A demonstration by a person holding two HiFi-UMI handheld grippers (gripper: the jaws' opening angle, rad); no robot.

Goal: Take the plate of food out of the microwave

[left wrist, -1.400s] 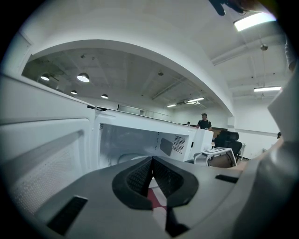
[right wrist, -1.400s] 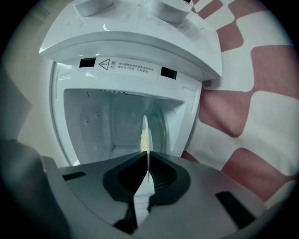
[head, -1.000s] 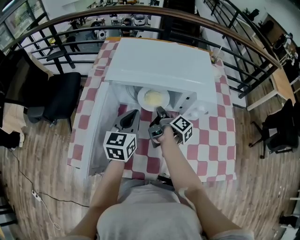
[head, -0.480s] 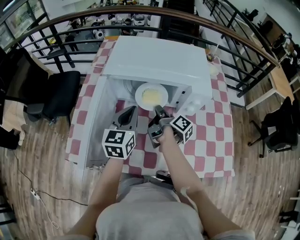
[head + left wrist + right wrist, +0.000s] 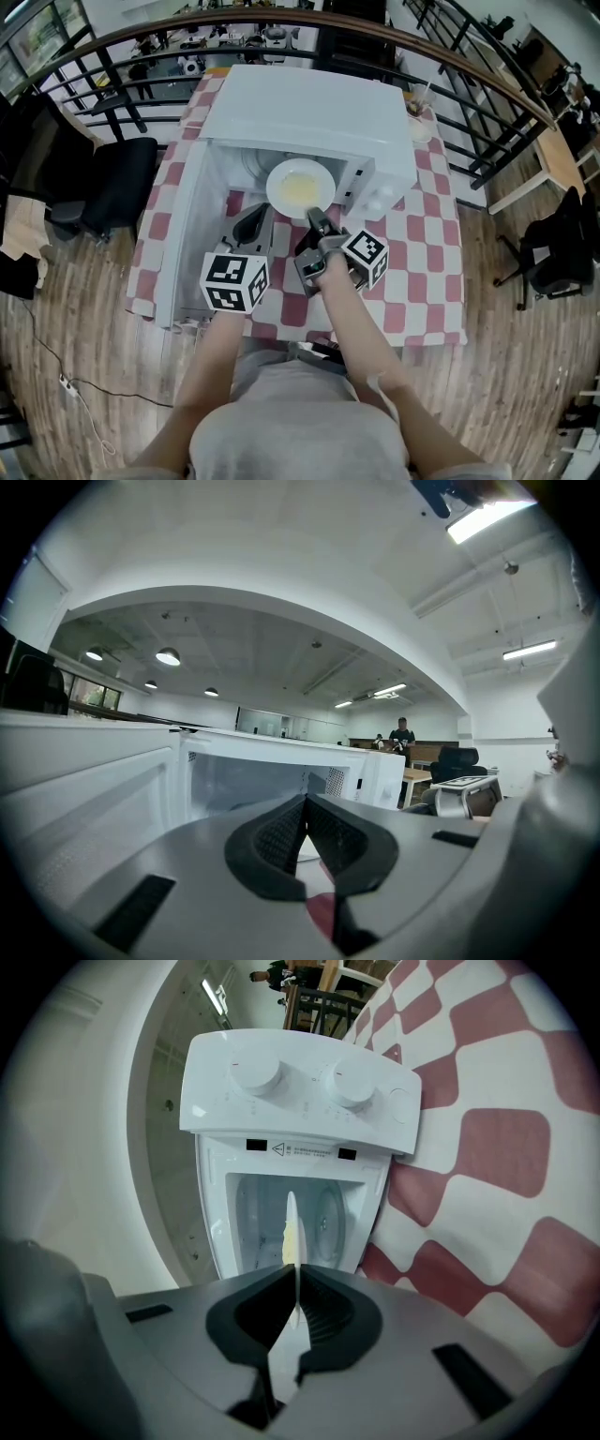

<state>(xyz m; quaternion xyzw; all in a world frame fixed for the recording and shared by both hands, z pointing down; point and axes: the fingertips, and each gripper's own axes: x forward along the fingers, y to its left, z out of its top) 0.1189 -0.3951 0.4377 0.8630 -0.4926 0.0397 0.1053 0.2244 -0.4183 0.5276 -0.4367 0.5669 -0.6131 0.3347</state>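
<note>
The white plate [image 5: 300, 186] with yellow food [image 5: 302, 194] on it is right at the open front of the white microwave [image 5: 309, 112]. The right gripper [image 5: 315, 218] has it by the near edge, with both jaws squeezed tight on the thin rim. In the right gripper view the plate looks like a thin line running away from the jaws. Two round knobs [image 5: 256, 1074] show on the microwave's front there.

The left gripper [image 5: 251, 231] is just beside the right one. Its jaws are pressed together with nothing between them, and it is not touching the plate.

The microwave's door [image 5: 183, 234] hangs open on the left. The microwave stands on a table [image 5: 427, 272] with a red and white checked cloth [image 5: 412, 234].
</note>
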